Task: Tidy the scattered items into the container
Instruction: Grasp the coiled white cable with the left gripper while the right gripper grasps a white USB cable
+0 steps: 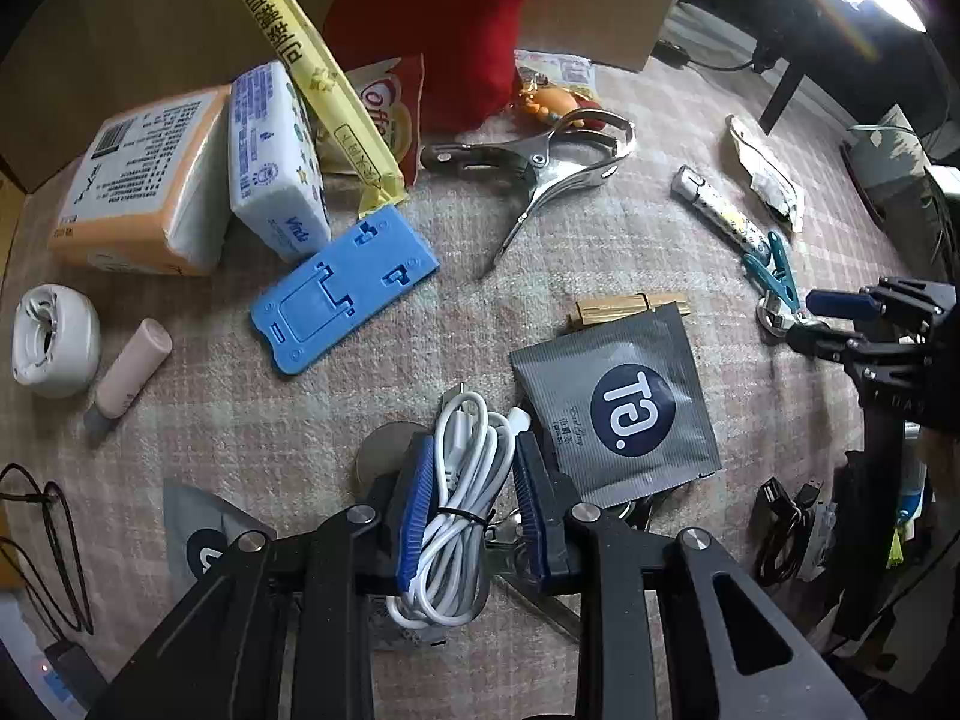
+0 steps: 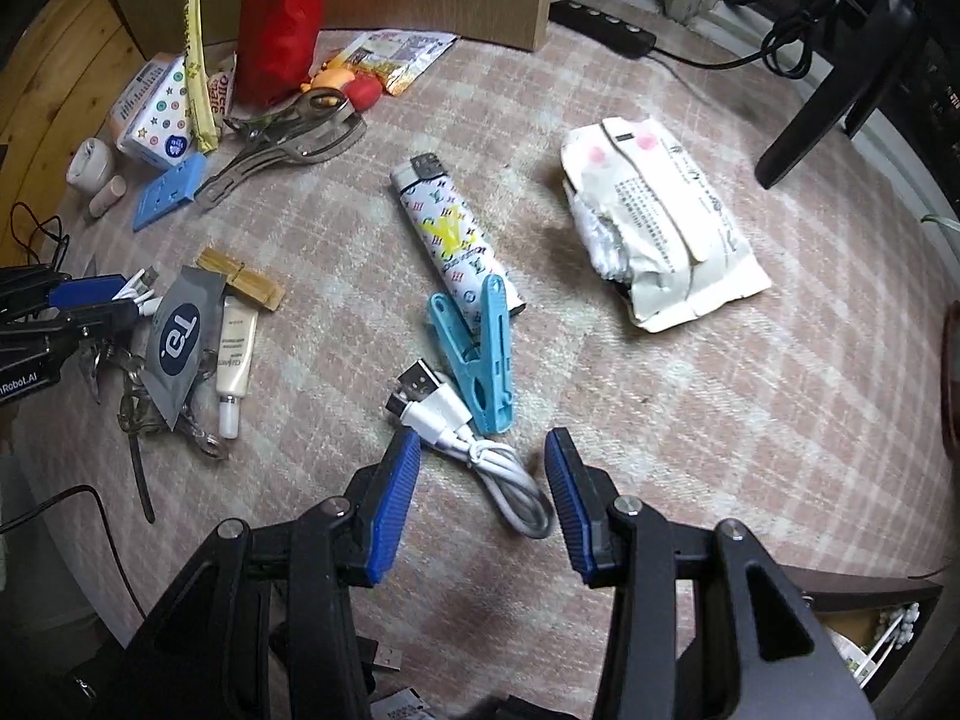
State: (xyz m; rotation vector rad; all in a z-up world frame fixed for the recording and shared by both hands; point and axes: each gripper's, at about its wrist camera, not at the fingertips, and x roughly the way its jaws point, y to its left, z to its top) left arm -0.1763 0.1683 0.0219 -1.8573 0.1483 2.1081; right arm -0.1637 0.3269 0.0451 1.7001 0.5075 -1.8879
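The left gripper (image 1: pixel 471 516) has its 2 blue ribbed pads clamped on a bundled white charging cable (image 1: pixel 462 510) held by a thin black tie, lifted just above the pink checked tablecloth (image 1: pixel 540 276); from the right wrist view that gripper sits at 9 o'clock. The right gripper (image 2: pixel 480 498) hangs with its jaws spread wide and empty, straddling a second, looser white USB cable (image 2: pixel 480 450) that lies on the cloth directly ahead, its plugs pointing to 11 o'clock and touching a light-blue plastic clothes peg (image 2: pixel 480 360). A patterned white lighter (image 2: pixel 450 234) lies at 12 o'clock, a crumpled white tissue pack (image 2: pixel 654 228) at 1 o'clock. Both cables look light, soft and springy; I would expect the loops to sag or slip if pinched at 1 strand, so the best hold is across the gathered middle, near the tie on the held one, away from the stiff plugs. The brown cardboard box (image 1: pixel 120 30) at 11 o'clock in the left view is probably the container, though I cannot see inside it.
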